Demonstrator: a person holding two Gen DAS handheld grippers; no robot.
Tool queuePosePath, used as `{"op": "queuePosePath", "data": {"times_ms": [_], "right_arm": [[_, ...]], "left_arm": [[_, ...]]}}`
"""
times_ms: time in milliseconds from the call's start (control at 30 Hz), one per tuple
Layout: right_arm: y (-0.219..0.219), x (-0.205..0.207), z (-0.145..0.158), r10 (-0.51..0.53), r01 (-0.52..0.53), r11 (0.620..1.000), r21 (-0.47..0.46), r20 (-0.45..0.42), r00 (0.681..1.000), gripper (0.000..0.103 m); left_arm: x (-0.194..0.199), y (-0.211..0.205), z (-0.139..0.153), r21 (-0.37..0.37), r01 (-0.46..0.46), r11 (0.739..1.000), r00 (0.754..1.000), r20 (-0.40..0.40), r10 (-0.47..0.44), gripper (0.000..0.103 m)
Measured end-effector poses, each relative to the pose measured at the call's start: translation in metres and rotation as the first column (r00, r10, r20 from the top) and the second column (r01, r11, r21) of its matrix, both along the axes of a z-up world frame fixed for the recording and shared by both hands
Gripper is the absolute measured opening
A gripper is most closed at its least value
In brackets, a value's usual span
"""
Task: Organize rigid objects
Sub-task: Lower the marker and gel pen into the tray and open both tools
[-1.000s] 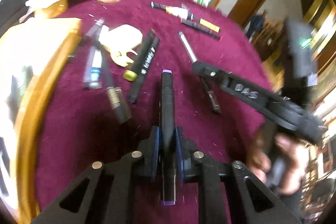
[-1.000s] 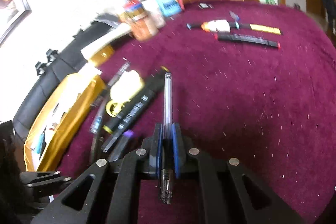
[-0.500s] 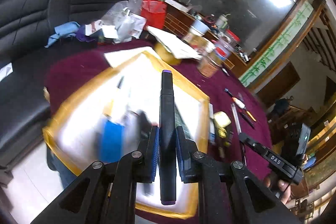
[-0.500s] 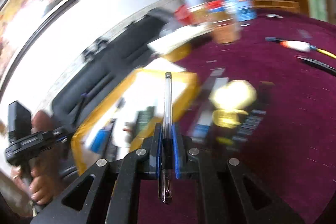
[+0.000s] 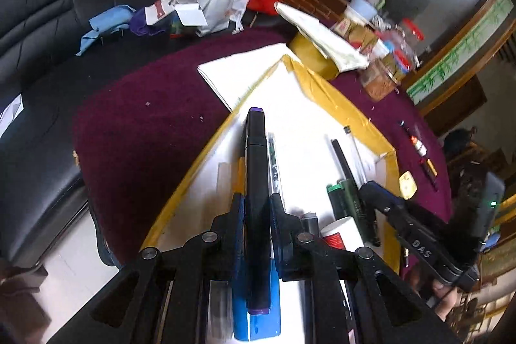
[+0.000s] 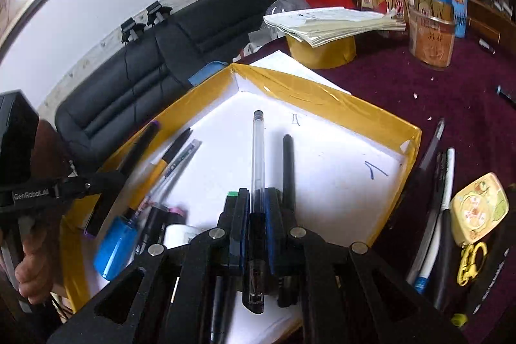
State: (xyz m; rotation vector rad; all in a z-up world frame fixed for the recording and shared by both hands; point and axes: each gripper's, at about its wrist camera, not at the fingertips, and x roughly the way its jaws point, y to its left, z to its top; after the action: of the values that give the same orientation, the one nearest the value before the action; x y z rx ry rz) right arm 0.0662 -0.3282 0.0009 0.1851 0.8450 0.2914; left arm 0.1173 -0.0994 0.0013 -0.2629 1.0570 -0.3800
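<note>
My left gripper (image 5: 255, 208) is shut on a black marker with purple ends (image 5: 255, 157) and holds it over the yellow-rimmed white tray (image 5: 335, 105). My right gripper (image 6: 257, 205) is shut on a clear ballpoint pen (image 6: 258, 150) over the same tray (image 6: 309, 95). Several pens and markers lie in the tray, among them a black pen (image 6: 288, 163) and a blue-capped marker (image 6: 114, 250). The left gripper and its marker (image 6: 142, 144) show at the left of the right wrist view.
More pens (image 6: 432, 199) and a yellow tape measure (image 6: 477, 211) lie on the maroon tablecloth (image 6: 419, 86) right of the tray. A stack of papers on a yellow tape roll (image 6: 329, 21), jars (image 6: 432, 41) and a black sofa (image 6: 135, 66) stand beyond.
Both grippers swung from the loose pens on the cloth to above the tray, each still holding its pen, and have come lower and closer to the tray floor.
</note>
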Motion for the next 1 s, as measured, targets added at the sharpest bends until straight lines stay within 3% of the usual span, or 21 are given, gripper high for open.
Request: {"op": "queuePosePath", "data": {"times_ms": [100, 200, 267, 300, 367, 400, 567, 733, 900, 1000], "right_arm": [[-0.002, -0.003, -0.001, -0.004, 0.004, 1.0, 0.009, 0.016, 1.0, 0.009], [-0.001, -0.006, -0.001, -0.012, 0.011, 1.0, 0.012, 0.037, 0.999, 0.01], [-0.001, -0.008, -0.001, -0.015, 0.014, 1.0, 0.013, 0.052, 0.999, 0.011], [-0.002, -0.009, -0.001, -0.015, 0.013, 1.0, 0.028, 0.059, 0.998, 0.015], [-0.004, -0.011, -0.001, -0.014, 0.009, 0.997, 0.071, 0.067, 0.998, 0.036], [-0.006, -0.012, -0.001, -0.012, 0.005, 0.995, 0.099, 0.07, 0.997, 0.043], [-0.003, -0.02, 0.008, -0.001, -0.015, 0.99, 0.14, 0.119, 0.993, 0.043], [-0.001, -0.025, 0.015, 0.022, -0.048, 0.984, 0.169, 0.153, 0.988, 0.046], [-0.022, -0.035, 0.034, -0.011, -0.015, 0.972, 0.233, 0.112, 0.994, 0.047], [-0.047, -0.051, 0.046, -0.046, 0.022, 0.971, 0.24, 0.093, 0.995, 0.048]], "left_arm": [[0.004, -0.009, -0.006, 0.045, 0.014, 0.999, 1.0, -0.016, -0.013, 0.015], [0.005, -0.01, -0.008, 0.043, -0.005, 0.999, 1.0, -0.017, 0.005, 0.016], [0.004, -0.008, -0.008, 0.03, -0.015, 0.999, 1.0, -0.019, 0.016, 0.025], [0.001, -0.007, -0.006, 0.012, -0.022, 1.0, 1.0, -0.01, 0.022, 0.034], [-0.011, -0.006, 0.002, 0.002, -0.031, 1.0, 0.999, 0.025, 0.031, 0.052], [-0.019, -0.005, 0.007, 0.002, -0.038, 0.999, 0.998, 0.056, 0.038, 0.054], [-0.065, -0.002, 0.025, -0.024, -0.072, 0.997, 0.986, 0.148, 0.074, 0.06], [-0.112, -0.014, 0.034, 0.001, -0.087, 0.996, 0.971, 0.222, 0.084, 0.062], [-0.139, -0.033, 0.04, 0.019, -0.034, 0.999, 0.968, 0.251, 0.028, 0.063], [-0.149, -0.045, 0.043, -0.013, -0.004, 1.0, 0.966, 0.257, 0.008, 0.068]]}}
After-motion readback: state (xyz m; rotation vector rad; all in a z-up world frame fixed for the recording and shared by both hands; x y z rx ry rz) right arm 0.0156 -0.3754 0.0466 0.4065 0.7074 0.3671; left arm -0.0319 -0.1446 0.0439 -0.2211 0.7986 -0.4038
